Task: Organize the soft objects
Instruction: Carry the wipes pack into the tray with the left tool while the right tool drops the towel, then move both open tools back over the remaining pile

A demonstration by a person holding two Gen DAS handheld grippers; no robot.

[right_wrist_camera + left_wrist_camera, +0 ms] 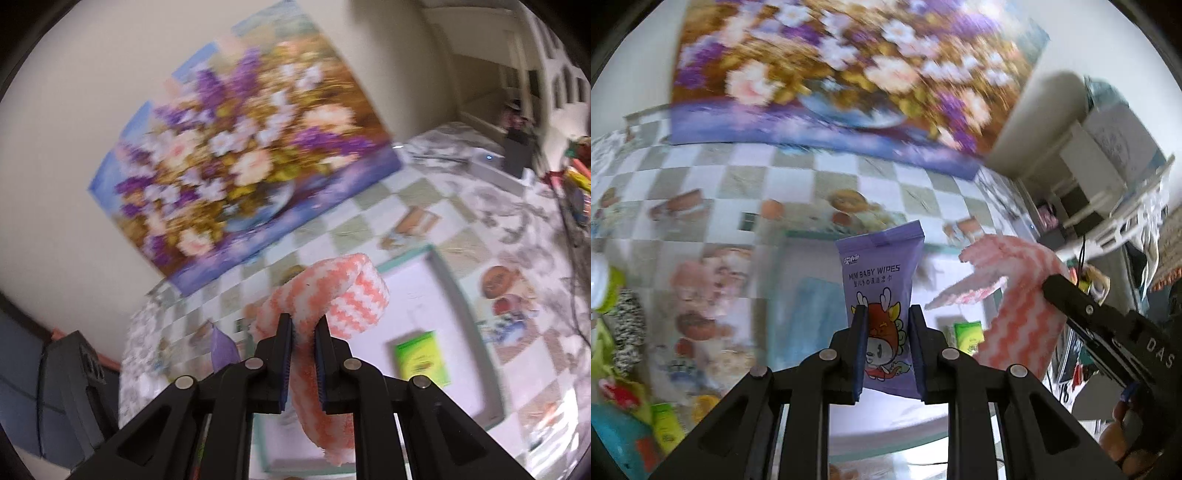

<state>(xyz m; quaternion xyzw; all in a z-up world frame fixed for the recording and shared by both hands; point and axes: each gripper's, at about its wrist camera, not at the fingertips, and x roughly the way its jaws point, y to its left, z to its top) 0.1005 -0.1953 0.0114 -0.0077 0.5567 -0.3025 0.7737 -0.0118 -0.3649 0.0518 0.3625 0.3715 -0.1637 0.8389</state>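
left hand-held gripper (888,314) clamps the wipes (881,280) upright; right hand-held gripper (303,326) pinches the cloth (332,295) mid-length, ends drooping — both lifted clear of the worktop (424,192), likely for carrying.

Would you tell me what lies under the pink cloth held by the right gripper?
Below the pink cloth, a white tray holds a green packet. The tray area directly behind the cloth is hidden.

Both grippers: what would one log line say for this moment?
left gripper: shut on purple baby wipes pack | right gripper: shut on pink-and-white cloth | both lifted above checked tablecloth
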